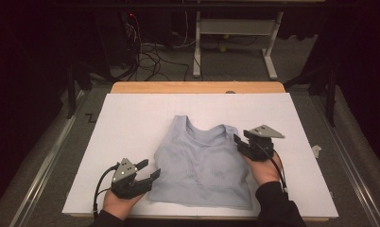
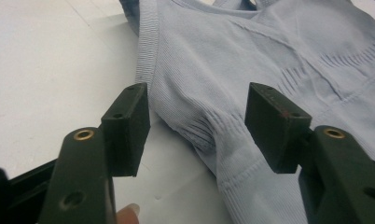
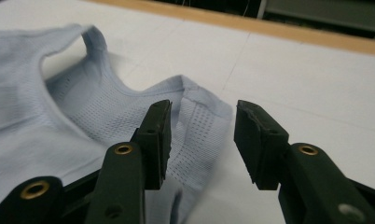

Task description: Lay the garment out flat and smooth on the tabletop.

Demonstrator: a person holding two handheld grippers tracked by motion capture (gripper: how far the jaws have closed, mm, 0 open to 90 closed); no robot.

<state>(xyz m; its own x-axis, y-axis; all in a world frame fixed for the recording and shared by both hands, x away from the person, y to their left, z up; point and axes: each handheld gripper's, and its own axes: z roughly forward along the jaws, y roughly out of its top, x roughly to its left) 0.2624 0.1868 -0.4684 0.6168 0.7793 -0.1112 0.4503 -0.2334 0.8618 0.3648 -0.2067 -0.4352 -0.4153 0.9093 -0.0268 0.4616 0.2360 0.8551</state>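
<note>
Pale blue knit tank top (image 1: 202, 165) lies flat on a white board (image 1: 131, 123) between the two grippers, neck end pointing away from the person. Fabric is thin, stretchy, finely ribbed; the right gripper view shows an open mesh weave near the shoulder strap (image 3: 195, 121) and a loop-shaped far strap (image 3: 90, 39). Wide ribbed band runs down the side edge (image 2: 146, 51), and short gathered ridges pucker the cloth where it bunches in front of the left gripper (image 2: 197, 126). That gripper sits at the top's lower left side, jaws apart, nothing pinched: one black block-shaped pad (image 2: 129, 126) is over bare board just beside the hem edge, the other over the fabric, neither pressing. Right gripper (image 3: 202, 140) sits at the top's right shoulder, jaws apart too, the strap edge lying ahead of and below the gap, not clamped. Pads are matte black, rectangular, hard-looking, the right one chipped rough along its tip; brass-coloured rivets (image 3: 123, 149) in the dark jaw arms. Grey three-cornered plate (image 1: 265, 131) tops the right gripper, black cable trailing from the left. Board is smooth, matt, with faint pencil-thin lines; a light wooden table edge (image 1: 197, 87) shows beyond it. No readable labels, brands or writing on anything.
</note>
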